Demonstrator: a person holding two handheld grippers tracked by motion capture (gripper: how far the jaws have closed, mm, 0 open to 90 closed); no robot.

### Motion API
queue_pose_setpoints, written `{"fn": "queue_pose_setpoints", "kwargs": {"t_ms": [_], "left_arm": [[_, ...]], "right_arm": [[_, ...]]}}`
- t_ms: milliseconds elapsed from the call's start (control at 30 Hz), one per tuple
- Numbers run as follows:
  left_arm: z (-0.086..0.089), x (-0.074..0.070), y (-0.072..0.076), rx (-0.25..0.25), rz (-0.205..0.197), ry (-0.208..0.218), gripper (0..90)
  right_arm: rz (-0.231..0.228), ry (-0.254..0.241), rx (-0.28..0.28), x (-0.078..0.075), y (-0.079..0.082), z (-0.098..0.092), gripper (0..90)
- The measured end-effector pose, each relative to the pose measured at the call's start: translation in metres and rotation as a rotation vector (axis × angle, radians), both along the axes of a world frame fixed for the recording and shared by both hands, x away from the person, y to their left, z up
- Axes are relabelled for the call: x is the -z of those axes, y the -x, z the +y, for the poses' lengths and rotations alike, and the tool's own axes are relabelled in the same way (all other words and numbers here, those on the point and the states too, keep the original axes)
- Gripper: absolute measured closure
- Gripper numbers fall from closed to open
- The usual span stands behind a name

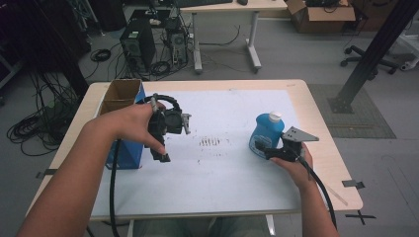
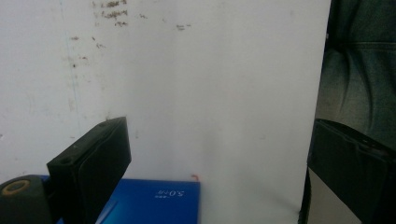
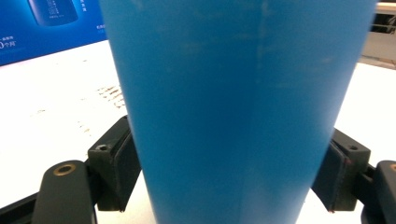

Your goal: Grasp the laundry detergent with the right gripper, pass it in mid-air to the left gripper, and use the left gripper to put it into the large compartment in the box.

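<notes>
While the blue bottle (image 1: 267,132) stands upright near the right edge of the white mat (image 1: 232,168), the right gripper (image 1: 269,149) has its jaws on either side of the lower body; in the right gripper view both black pads (image 3: 122,154) sit against the bottle's (image 3: 238,107) walls, so I judge it clamped, though how firmly I cannot tell. To do this grasp well, the squeeze should be settled before any lift, since the plastic wall looks smooth and curved and could slip or twist between flat pads. Lifting straight up would keep the white cap (image 1: 275,116) uppermost. Well apart, the left gripper (image 1: 163,143) hangs over the mat beside the open blue box (image 1: 126,123), jaws spread wide with nothing between them, free to steady the box (image 2: 154,200) if the bottle goes there.
</notes>
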State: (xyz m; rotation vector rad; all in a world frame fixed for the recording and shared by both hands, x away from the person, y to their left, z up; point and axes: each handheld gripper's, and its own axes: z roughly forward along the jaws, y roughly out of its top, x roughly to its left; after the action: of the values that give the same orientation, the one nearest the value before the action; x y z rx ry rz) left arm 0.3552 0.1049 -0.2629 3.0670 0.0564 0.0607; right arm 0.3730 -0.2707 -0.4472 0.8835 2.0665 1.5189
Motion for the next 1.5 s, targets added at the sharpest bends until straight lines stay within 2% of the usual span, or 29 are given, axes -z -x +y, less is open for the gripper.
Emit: {"fn": "queue_pose_setpoints", "kwargs": {"t_ms": [300, 433, 600, 867, 1100, 1200, 1333, 1500], "left_arm": [[0.001, 0.001, 0.001, 0.0, 0.0, 0.003, 6.4], [0.0, 0.0, 0.002, 0.001, 0.0, 0.007, 6.5], [0.001, 0.0, 0.002, 0.0, -0.001, 0.008, 6.5], [0.001, -0.001, 0.003, 0.001, -0.003, 0.011, 6.5], [0.0, -0.002, 0.004, -0.001, 0.0, 0.015, 6.3], [0.0, -0.003, 0.004, -0.002, -0.002, 0.017, 6.3], [0.002, -0.004, 0.003, -0.009, 0.0, 0.018, 6.1], [0.003, -0.006, 0.002, -0.015, 0.001, 0.02, 6.1]], "right_arm": [[-0.003, 0.017, 0.014, 0.001, 0.0, 0.0, 26.9], [-0.017, 0.027, 0.015, 0.002, 0.0, 0.001, 32.2], [-0.021, 0.029, -0.015, 0.001, 0.001, 0.003, 41.1], [-0.018, 0.028, -0.025, 0.001, 0.0, 0.002, 43.6], [-0.011, 0.005, -0.027, 0.0, 0.0, 0.001, 44.3], [-0.023, -0.003, -0.034, -0.005, 0.002, 0.0, 44.3], [-0.038, 0.012, -0.049, -0.017, 0.004, -0.001, 44.3], [-0.066, 0.037, -0.08, -0.039, 0.008, -0.002, 44.3]]}}
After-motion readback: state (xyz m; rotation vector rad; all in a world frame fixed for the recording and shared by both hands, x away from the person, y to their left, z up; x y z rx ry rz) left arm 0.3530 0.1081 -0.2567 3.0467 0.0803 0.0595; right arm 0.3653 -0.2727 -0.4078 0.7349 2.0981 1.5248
